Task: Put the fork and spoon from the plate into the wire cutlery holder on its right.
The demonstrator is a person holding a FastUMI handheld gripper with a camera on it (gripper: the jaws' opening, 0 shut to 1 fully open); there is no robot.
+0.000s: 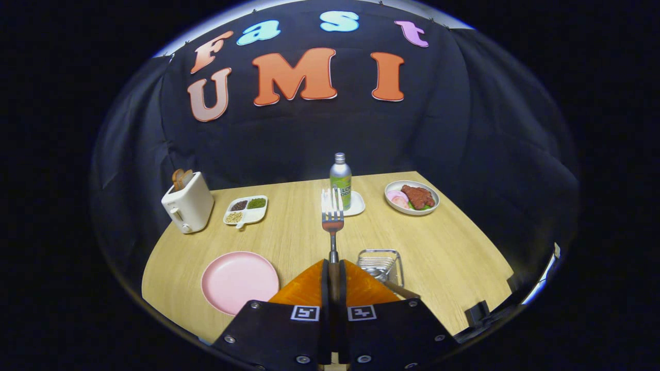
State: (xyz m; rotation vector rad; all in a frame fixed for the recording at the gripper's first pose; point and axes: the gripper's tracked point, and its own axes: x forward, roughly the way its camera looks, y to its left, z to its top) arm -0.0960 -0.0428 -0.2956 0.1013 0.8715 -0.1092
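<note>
On the wooden table (454,242), one pink plate (240,281) near left, one wire cutlery holder (380,264) on its right with a spoon (393,286) in it, one toaster (188,205), one bottle (340,179) and two food dishes far off, while the gripper (334,281) clamps one fork (332,221), tines pointing away, before black cloth walls.

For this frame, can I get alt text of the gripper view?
The gripper is shut on a fork, tines pointing ahead, above a wooden table. An empty pink plate lies to its left and the wire holder to its right.
</note>
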